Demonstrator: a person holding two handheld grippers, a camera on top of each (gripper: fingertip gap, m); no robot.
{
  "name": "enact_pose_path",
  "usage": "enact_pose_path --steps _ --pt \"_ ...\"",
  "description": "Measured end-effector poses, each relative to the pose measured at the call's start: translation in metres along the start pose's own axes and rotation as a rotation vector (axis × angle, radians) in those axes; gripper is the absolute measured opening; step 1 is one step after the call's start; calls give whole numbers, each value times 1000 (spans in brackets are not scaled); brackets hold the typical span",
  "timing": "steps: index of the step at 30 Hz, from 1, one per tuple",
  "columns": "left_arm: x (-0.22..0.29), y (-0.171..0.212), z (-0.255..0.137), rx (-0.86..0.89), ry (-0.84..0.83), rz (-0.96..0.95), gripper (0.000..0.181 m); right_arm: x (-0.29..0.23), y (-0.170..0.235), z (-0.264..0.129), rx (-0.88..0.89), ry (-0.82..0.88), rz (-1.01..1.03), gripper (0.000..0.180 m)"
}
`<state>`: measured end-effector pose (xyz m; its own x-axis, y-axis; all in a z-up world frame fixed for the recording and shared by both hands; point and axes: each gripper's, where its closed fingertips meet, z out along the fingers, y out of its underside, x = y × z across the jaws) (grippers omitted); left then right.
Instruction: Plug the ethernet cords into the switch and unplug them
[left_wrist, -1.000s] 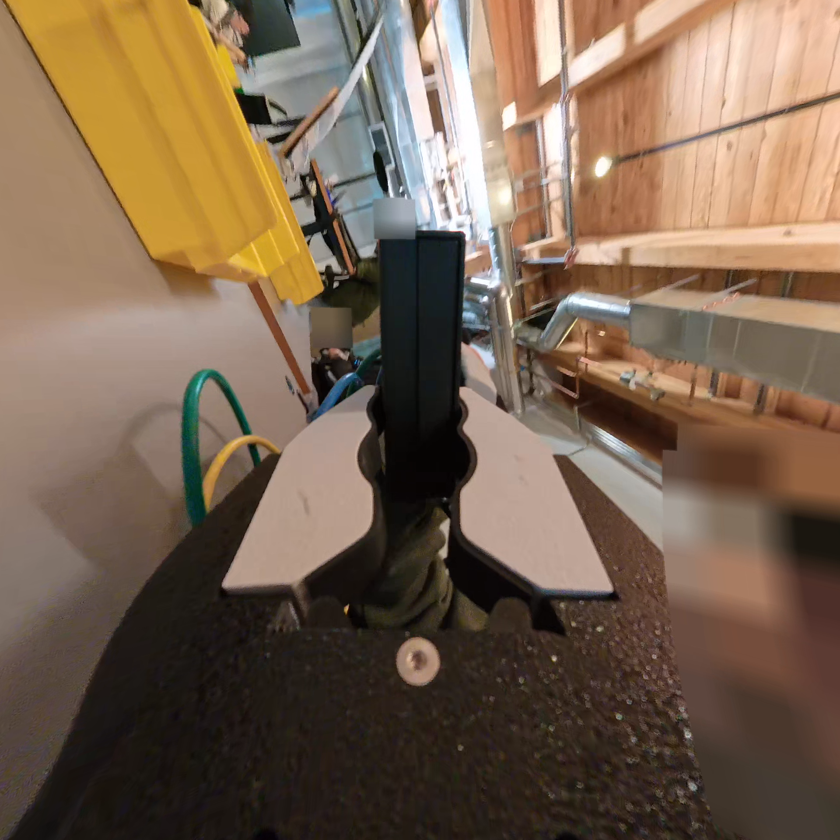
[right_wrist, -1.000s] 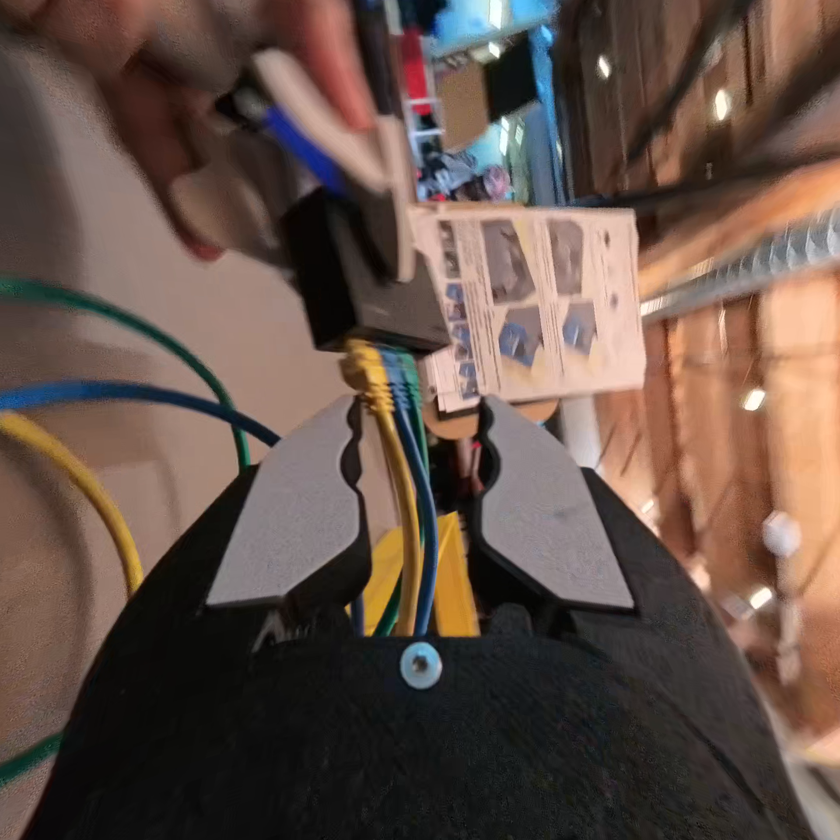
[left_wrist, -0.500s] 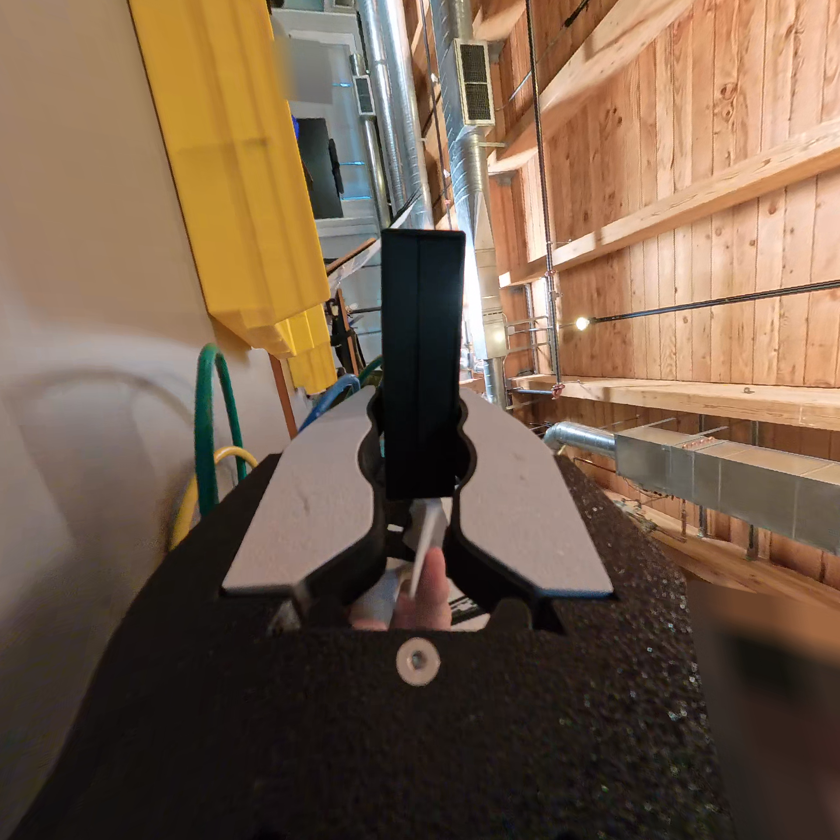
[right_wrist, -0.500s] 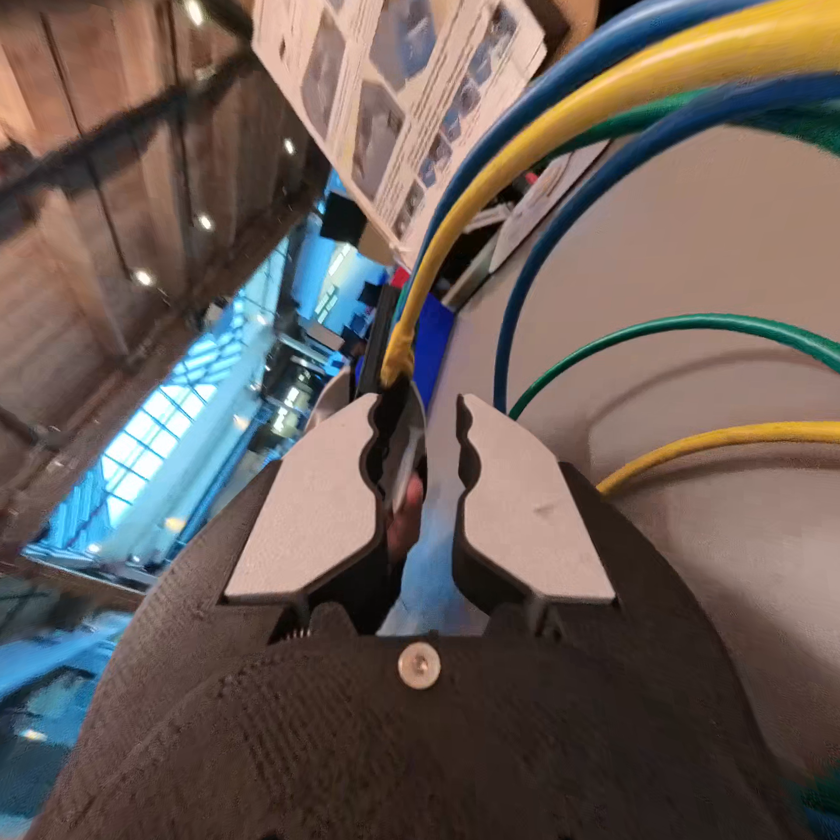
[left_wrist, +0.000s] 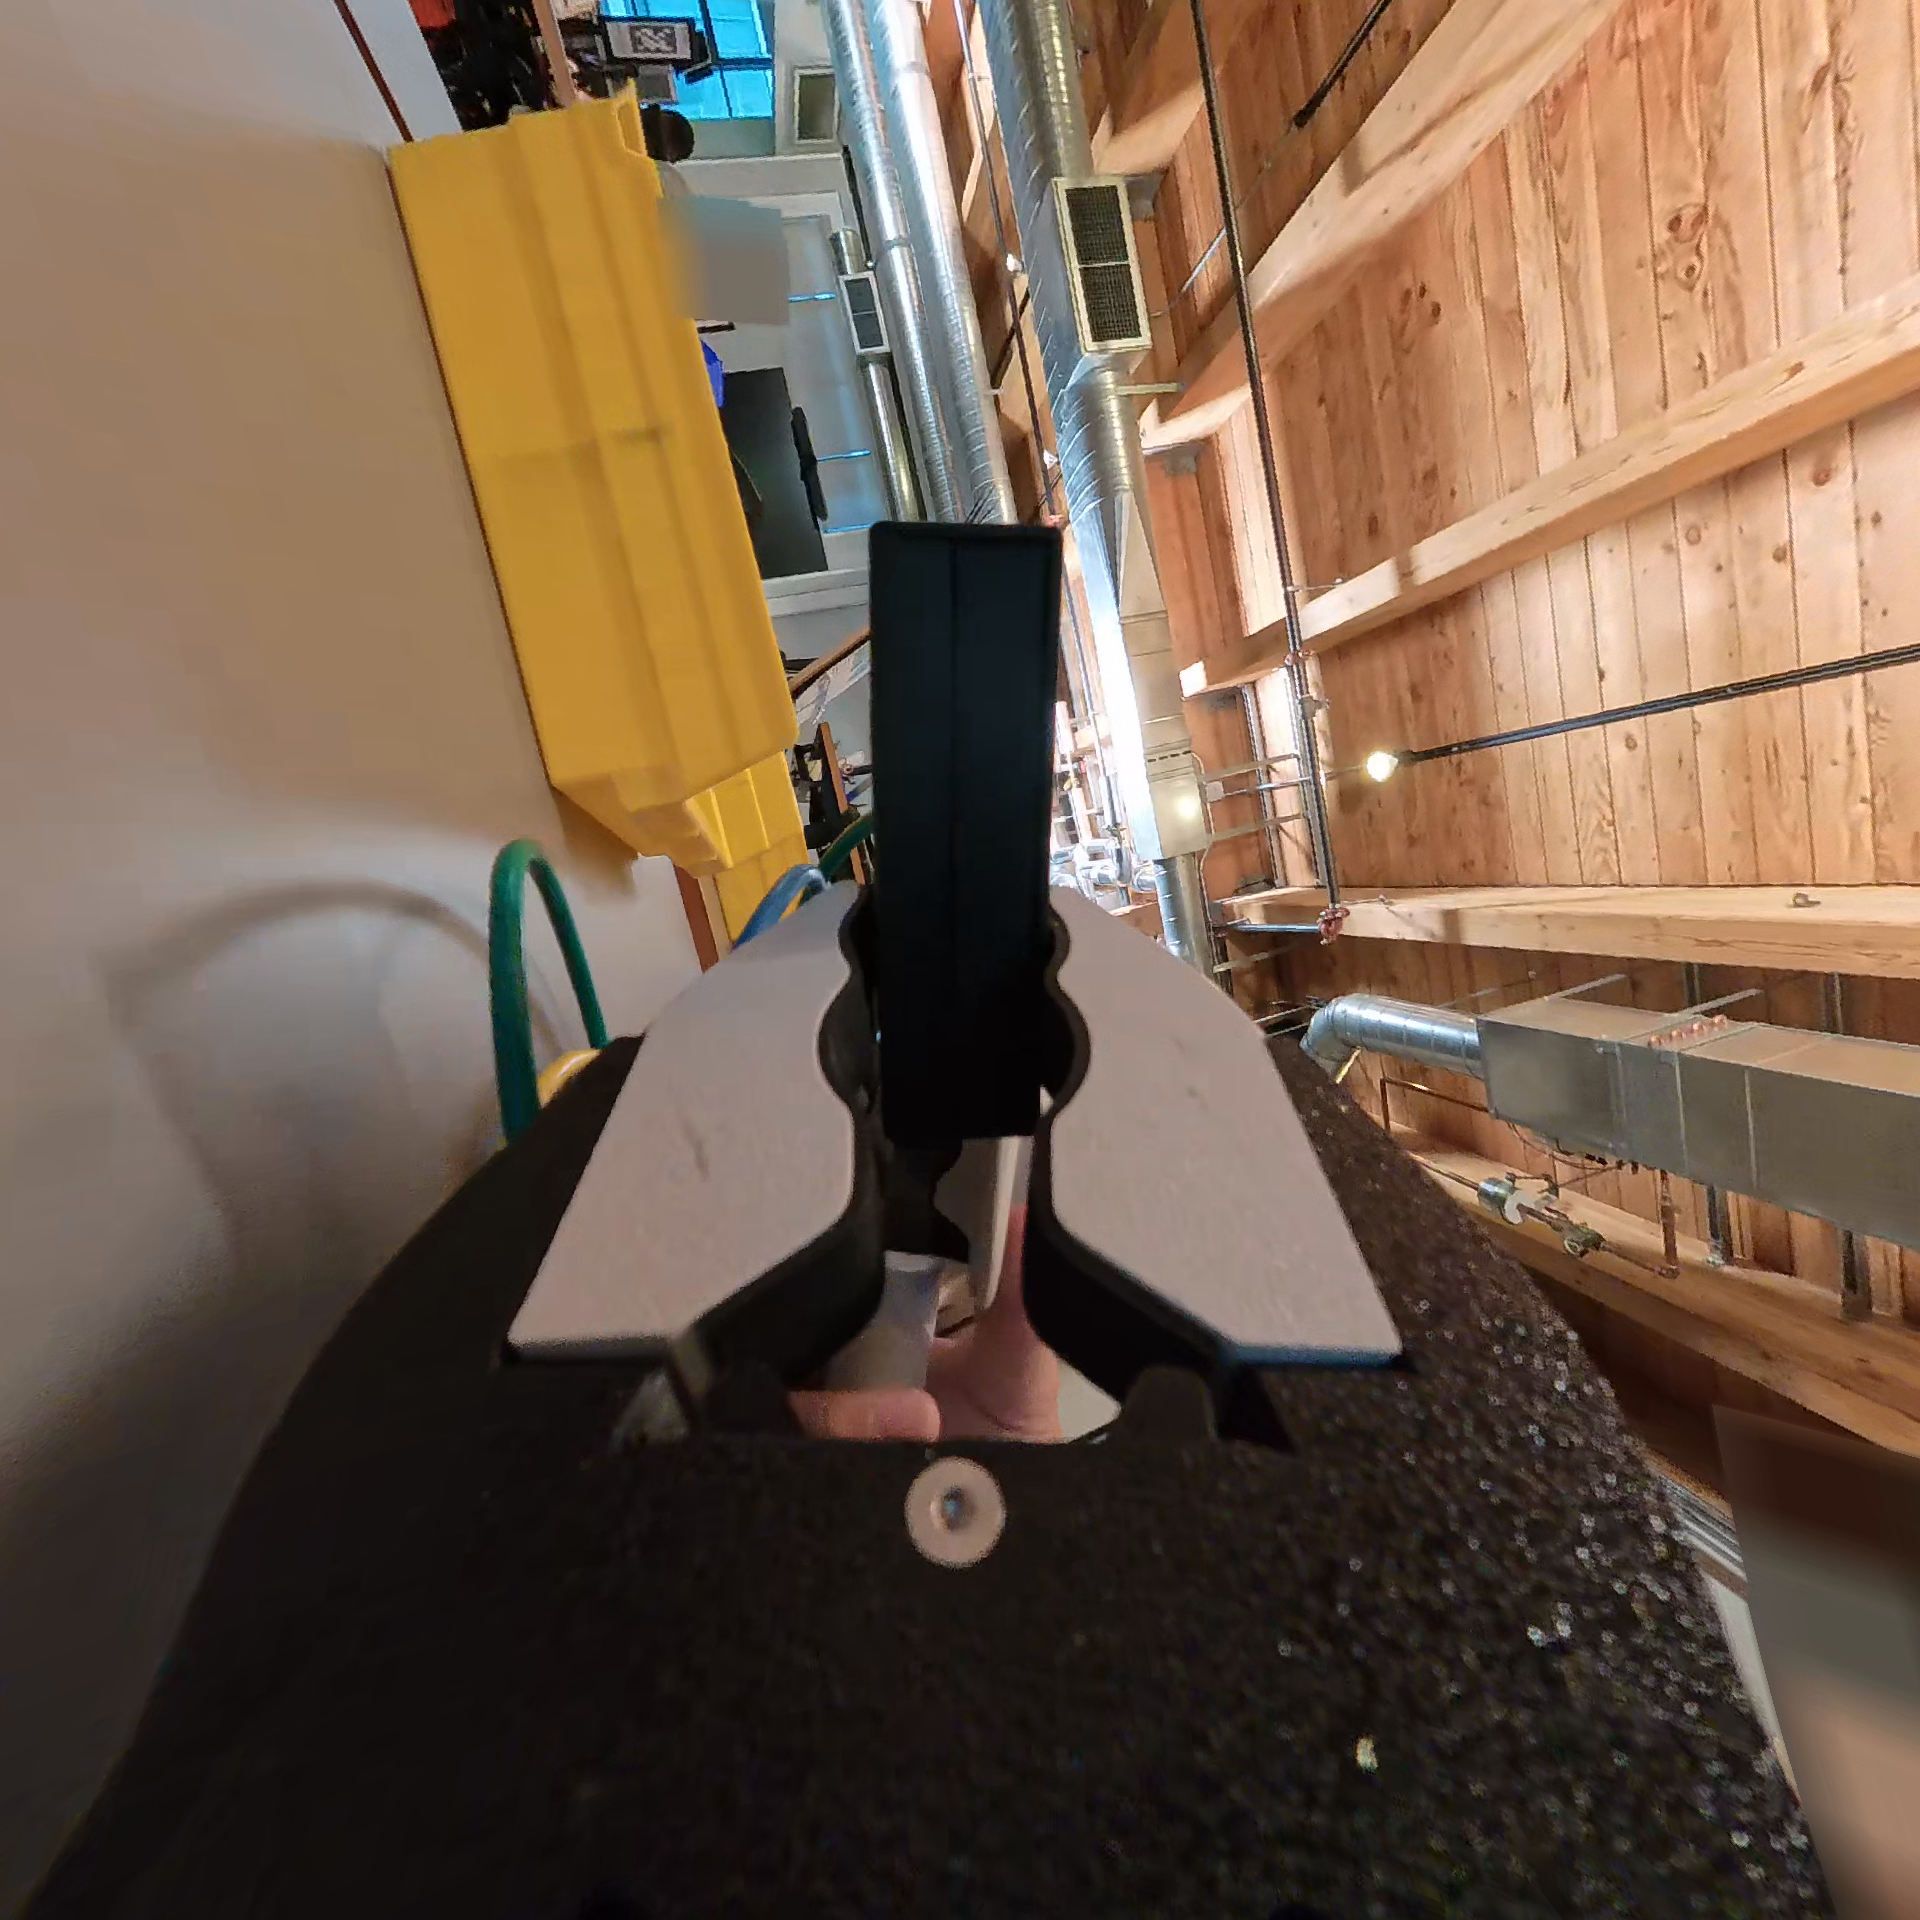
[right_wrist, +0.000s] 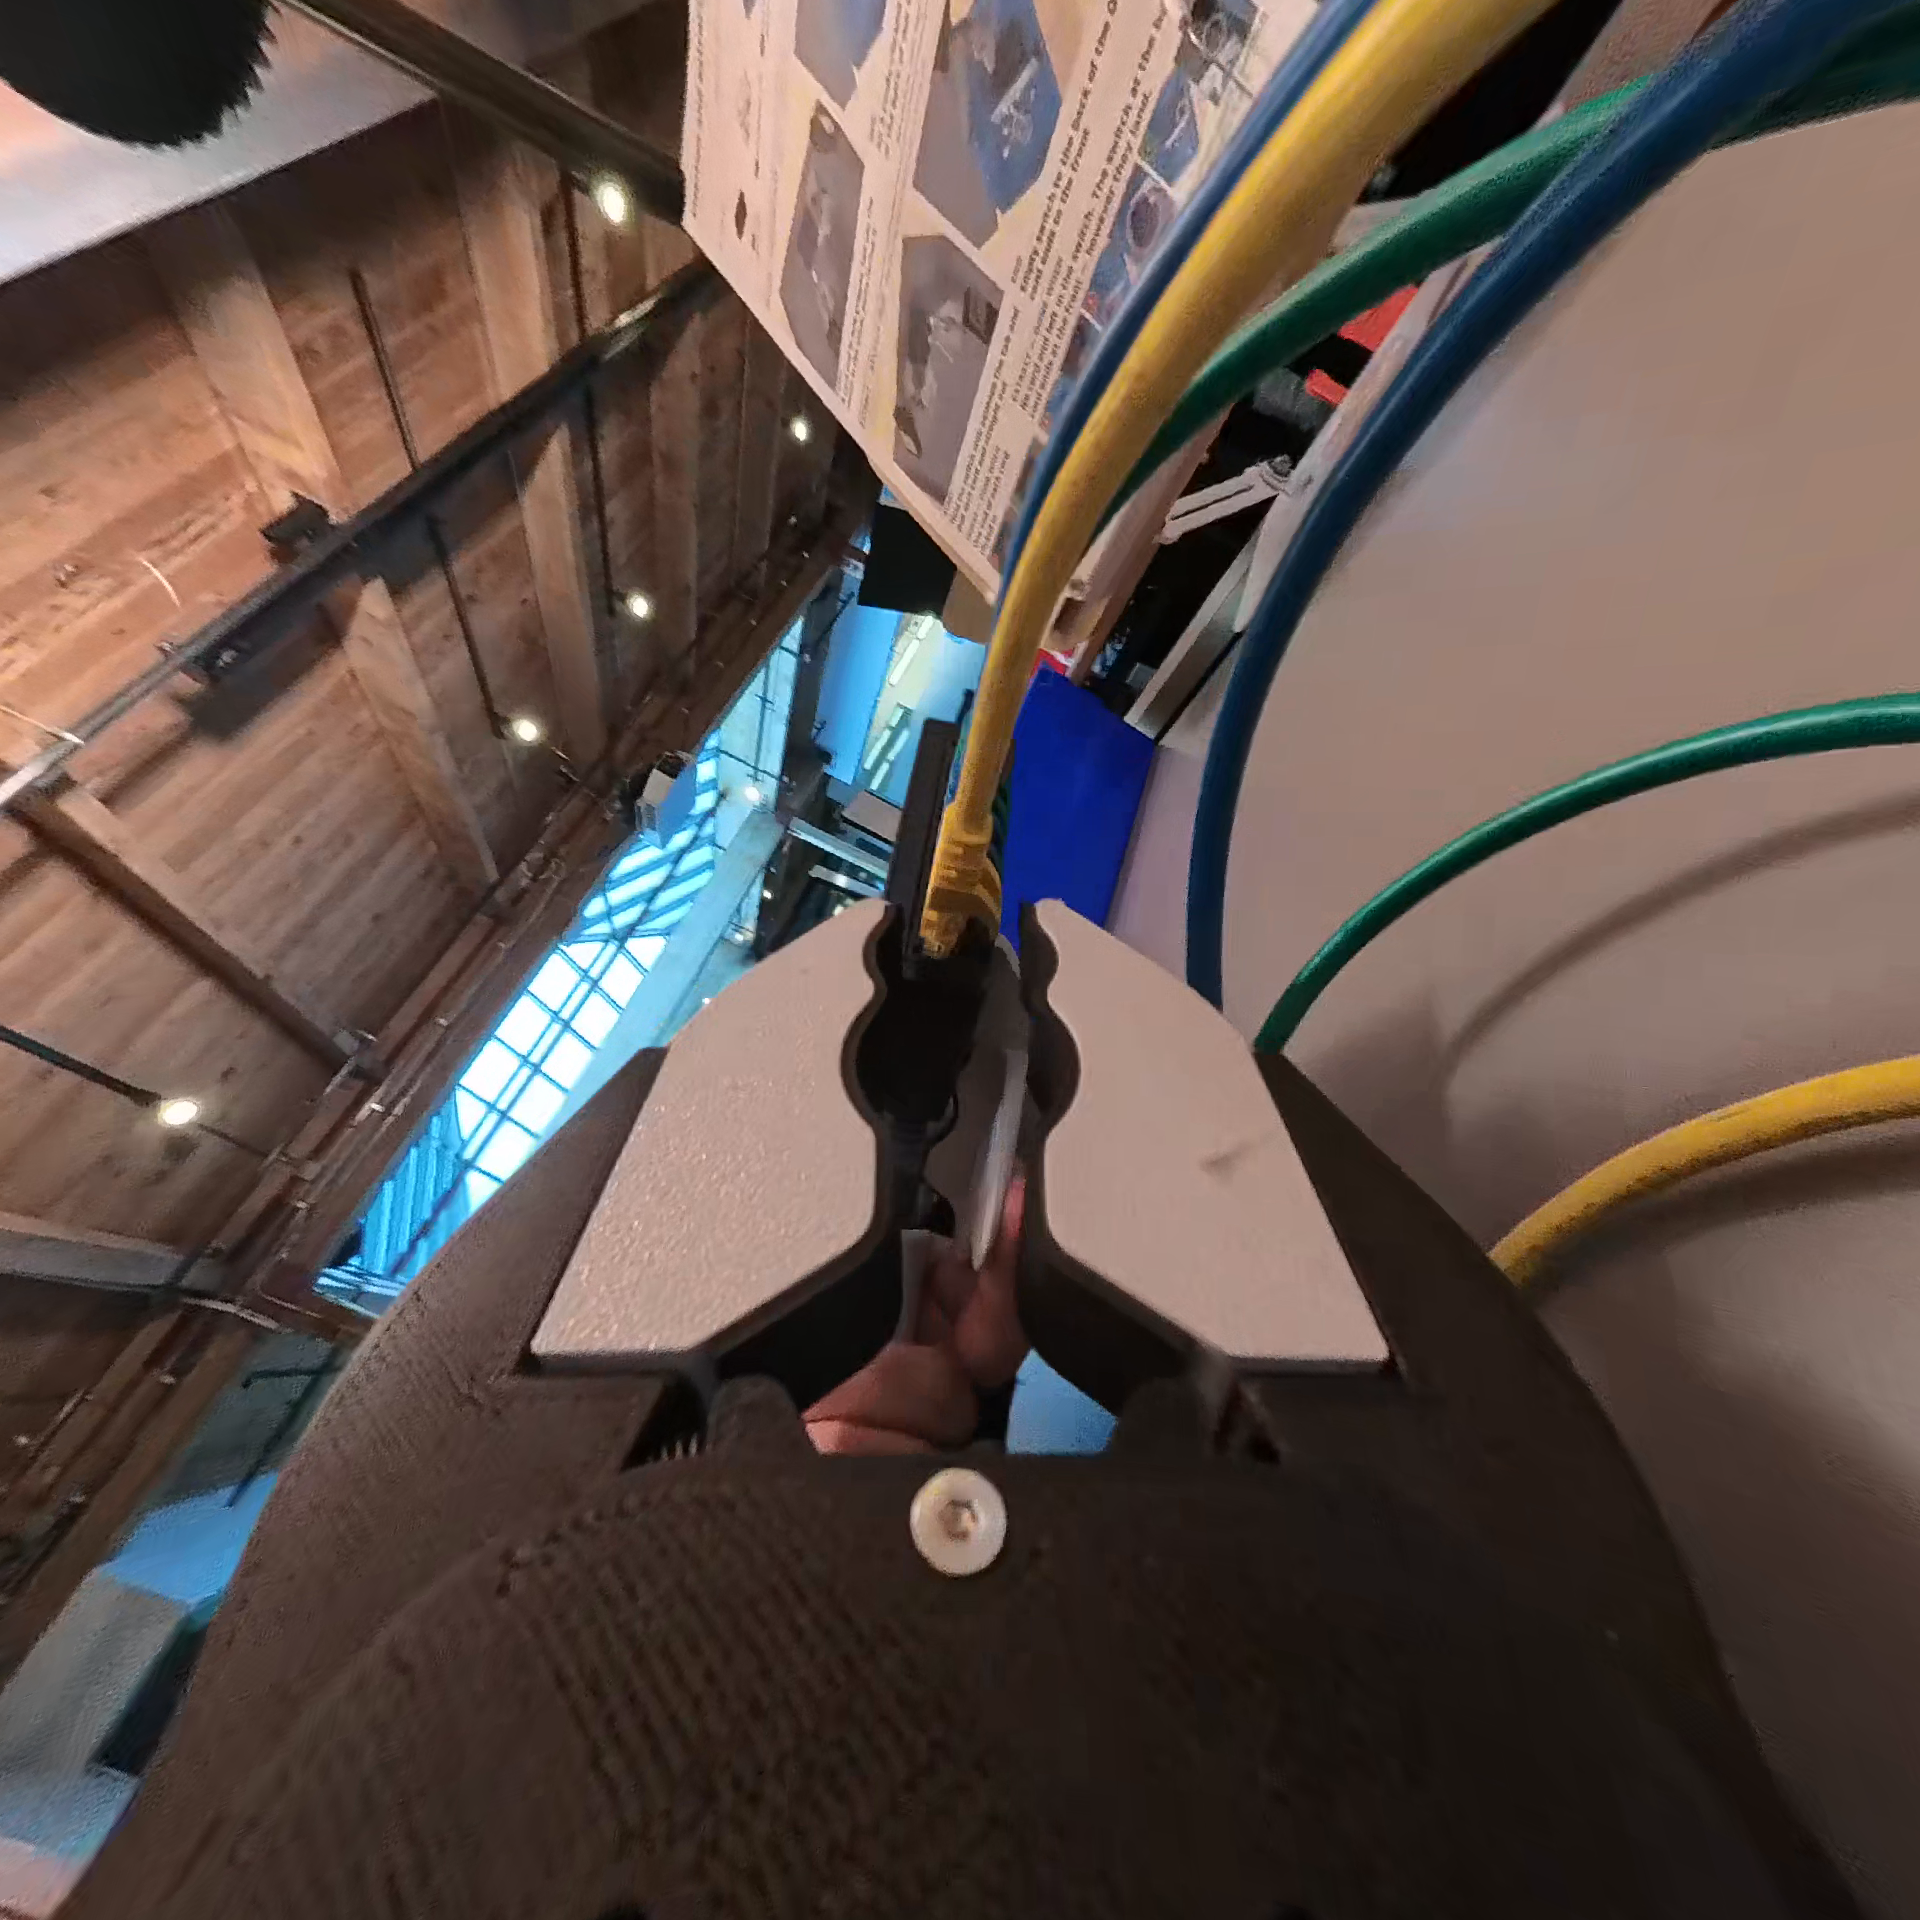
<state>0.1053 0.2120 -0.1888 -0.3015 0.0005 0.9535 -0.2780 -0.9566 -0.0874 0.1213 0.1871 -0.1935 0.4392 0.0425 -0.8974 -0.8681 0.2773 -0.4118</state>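
Note:
My left gripper (left_wrist: 961, 925) is shut on the thin black switch (left_wrist: 961, 727) and holds it on edge, sticking out past the fingertips. Green (left_wrist: 530, 935), yellow (left_wrist: 566, 1065) and blue (left_wrist: 790, 899) cords loop behind it on the left. In the right wrist view the yellow cord (right_wrist: 1091, 468) curves down to its plug (right_wrist: 961, 873), seated in the switch's edge (right_wrist: 920, 821). My right gripper (right_wrist: 956, 914) has its jaws drawn in to a narrow gap around the plug's end. I cannot tell whether the pads touch it. A hand shows behind both grippers.
The beige table top (right_wrist: 1610, 520) carries loops of blue (right_wrist: 1236, 727) and green (right_wrist: 1507, 831) cord. Yellow bins (left_wrist: 592, 520) stand on it in the left wrist view. A printed instruction sheet (right_wrist: 883, 208) and a blue object (right_wrist: 1081, 790) lie beyond the cords.
My right gripper swung round under the cords to face the yellow plug, and its jaws have narrowed. My left gripper kept hold of the switch and shifted only slightly.

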Motion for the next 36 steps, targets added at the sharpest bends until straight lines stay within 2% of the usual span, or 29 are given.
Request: enact_pose_path --steps 2,4,11,25,28,36 --pt "-1 1 -1 1 0 2 27 3 5 4 -29 25 -21 24" --pt "-1 2 -1 3 -2 -3 27 1 4 8 -5 7 -8 15" --pt "-6 -8 -9 55 -23 3 27 5 15 14 -26 70 -23 14" --pt "5 -10 -12 93 0 41 27 -6 18 14 48 35 67 14" --pt "6 -8 -10 73 -1 70 27 -8 16 14 56 35 18 14" --pt "-5 1 -12 -89 -71 200 28 0 18 12 7 24 40 13"
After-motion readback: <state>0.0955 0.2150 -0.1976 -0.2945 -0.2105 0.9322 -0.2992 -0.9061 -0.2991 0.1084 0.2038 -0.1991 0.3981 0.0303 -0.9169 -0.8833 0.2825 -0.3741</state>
